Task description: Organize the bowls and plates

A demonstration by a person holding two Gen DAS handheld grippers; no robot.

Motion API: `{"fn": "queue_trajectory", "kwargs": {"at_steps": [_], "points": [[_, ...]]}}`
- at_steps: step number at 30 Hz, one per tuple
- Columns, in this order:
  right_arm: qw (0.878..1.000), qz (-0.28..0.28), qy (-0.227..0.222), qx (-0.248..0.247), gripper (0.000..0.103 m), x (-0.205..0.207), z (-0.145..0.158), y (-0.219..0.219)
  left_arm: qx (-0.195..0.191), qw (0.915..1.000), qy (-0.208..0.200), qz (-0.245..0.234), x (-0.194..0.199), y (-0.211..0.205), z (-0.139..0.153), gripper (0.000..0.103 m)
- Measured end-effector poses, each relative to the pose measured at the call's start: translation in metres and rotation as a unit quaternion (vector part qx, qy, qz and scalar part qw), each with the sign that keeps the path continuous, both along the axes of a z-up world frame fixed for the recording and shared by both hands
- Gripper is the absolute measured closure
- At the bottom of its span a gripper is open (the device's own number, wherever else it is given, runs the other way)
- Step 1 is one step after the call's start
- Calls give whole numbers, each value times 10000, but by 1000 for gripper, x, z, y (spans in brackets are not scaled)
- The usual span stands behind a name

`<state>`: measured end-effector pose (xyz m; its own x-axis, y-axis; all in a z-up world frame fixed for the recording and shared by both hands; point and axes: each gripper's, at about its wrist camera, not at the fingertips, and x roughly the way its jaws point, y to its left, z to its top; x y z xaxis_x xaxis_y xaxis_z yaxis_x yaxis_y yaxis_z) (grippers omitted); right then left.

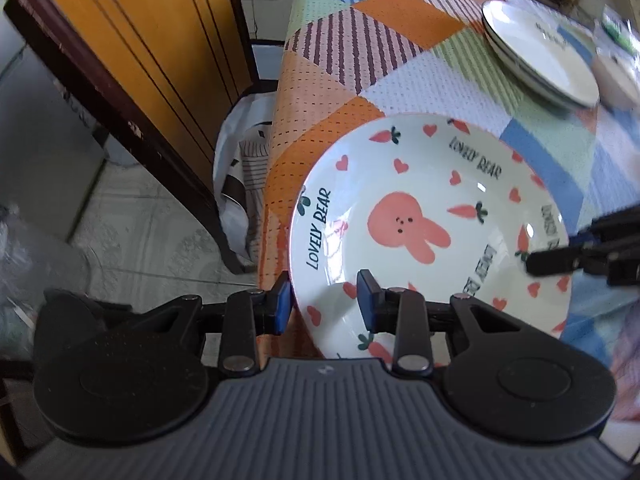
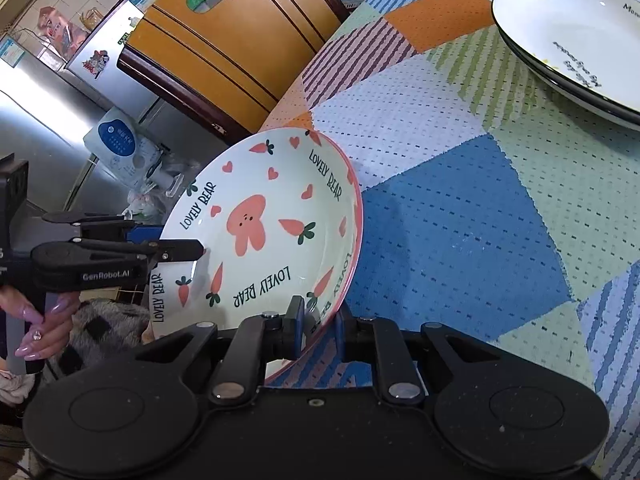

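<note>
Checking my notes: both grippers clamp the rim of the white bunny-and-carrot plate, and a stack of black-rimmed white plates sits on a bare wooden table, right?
Not quite. The stack of black-rimmed white plates sits on a colourful patchwork tablecloth, as the right wrist view shows; the rest holds.

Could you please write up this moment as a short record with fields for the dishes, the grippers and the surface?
held dish: bunny plate, tilted, partly past the table edge
left gripper: shut on the plate's rim
right gripper: shut on the opposite rim
other dishes: white plates, stacked, further back
surface: patchwork tablecloth
</note>
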<state>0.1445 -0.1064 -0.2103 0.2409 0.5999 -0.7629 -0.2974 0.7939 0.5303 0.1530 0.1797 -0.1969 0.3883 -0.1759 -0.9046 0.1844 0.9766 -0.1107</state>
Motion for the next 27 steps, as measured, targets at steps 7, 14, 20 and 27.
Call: {"fn": "queue_trajectory", "kwargs": {"at_steps": [7,14,20,27], "points": [[9994,244,-251,39,84,-5,14,-12,-73,9999,-41,-61,1,-9,10,71],[9994,39,-331,119,83,-7,28,-34,-176,9994,-215,-184,6,-28,34,71],[9980,-33,-625,-33,83,-6,55,-56,-373,9981,-375,-331,18,-49,54,71],[9950,-148,-919,-352,83,7,86,-90,-458,9959,-595,-496,38,-88,70,71]]}}
